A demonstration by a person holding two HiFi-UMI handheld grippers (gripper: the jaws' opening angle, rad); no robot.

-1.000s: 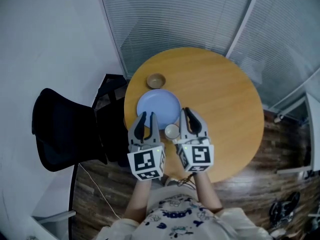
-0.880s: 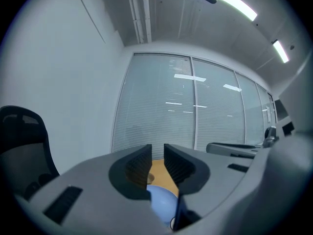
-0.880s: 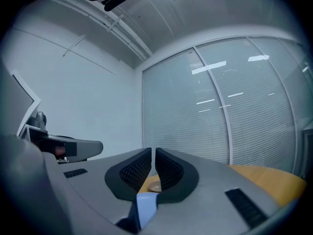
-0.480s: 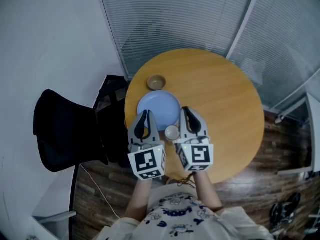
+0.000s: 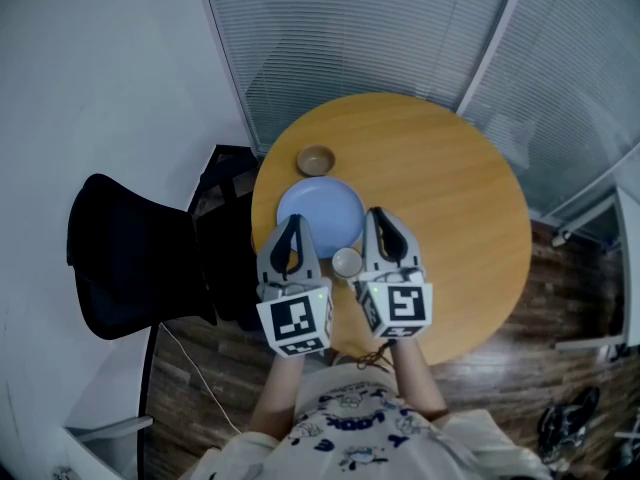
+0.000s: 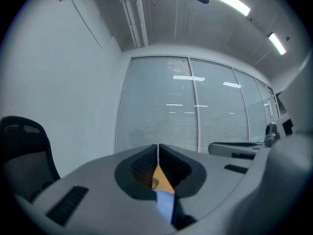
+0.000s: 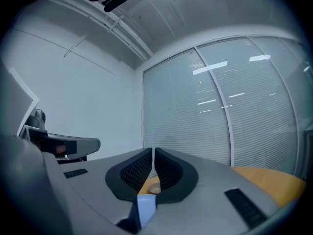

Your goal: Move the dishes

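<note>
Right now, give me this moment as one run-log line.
left gripper: jaws just closing onto blue plate rim | right gripper: shut on blue plate rim | white cup: between grippers

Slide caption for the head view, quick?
Left gripper and right gripper pinch the plate by opposite rims on the table; left jaws just closed on it.

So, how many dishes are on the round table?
3. A small brown bowl on the left side, a blue plate just nearer than it, and a small pale cup by the plate's near rim. The near edge is partly covered, so more may be hidden.
</note>
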